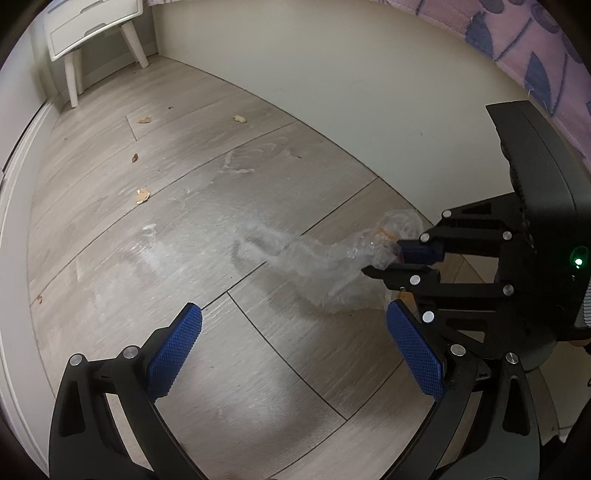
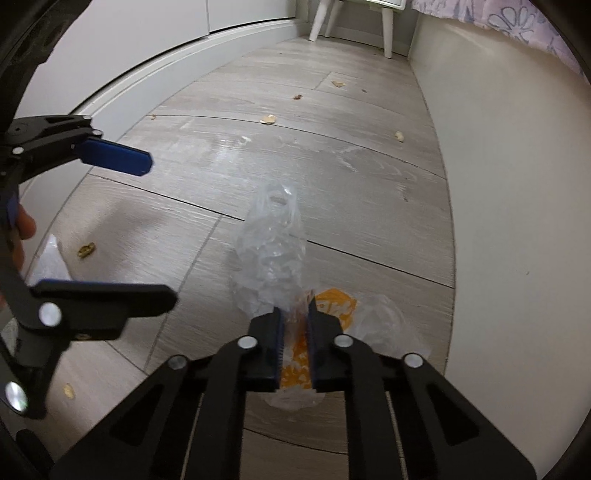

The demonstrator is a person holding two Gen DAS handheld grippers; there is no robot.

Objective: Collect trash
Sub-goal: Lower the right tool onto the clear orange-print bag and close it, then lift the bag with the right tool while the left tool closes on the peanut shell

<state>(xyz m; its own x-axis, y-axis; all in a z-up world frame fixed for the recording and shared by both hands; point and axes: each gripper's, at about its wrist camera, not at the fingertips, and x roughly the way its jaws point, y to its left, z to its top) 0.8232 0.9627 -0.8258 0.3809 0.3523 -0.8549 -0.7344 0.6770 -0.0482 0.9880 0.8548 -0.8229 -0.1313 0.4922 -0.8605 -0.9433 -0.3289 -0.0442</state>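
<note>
Crumbs (image 1: 142, 196) are lying scattered on the wood-grain floor (image 1: 258, 369). The right gripper (image 2: 294, 314) is pinching a crinkled clear bag (image 2: 271, 254); the left gripper (image 1: 293, 325) is gaping wide, empty.

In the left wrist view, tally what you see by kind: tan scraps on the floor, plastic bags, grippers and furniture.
Tan scraps: 5
Clear plastic bag: 1
Grippers: 2, the left gripper and the right gripper
White nightstand: 1
Total: 9
</note>
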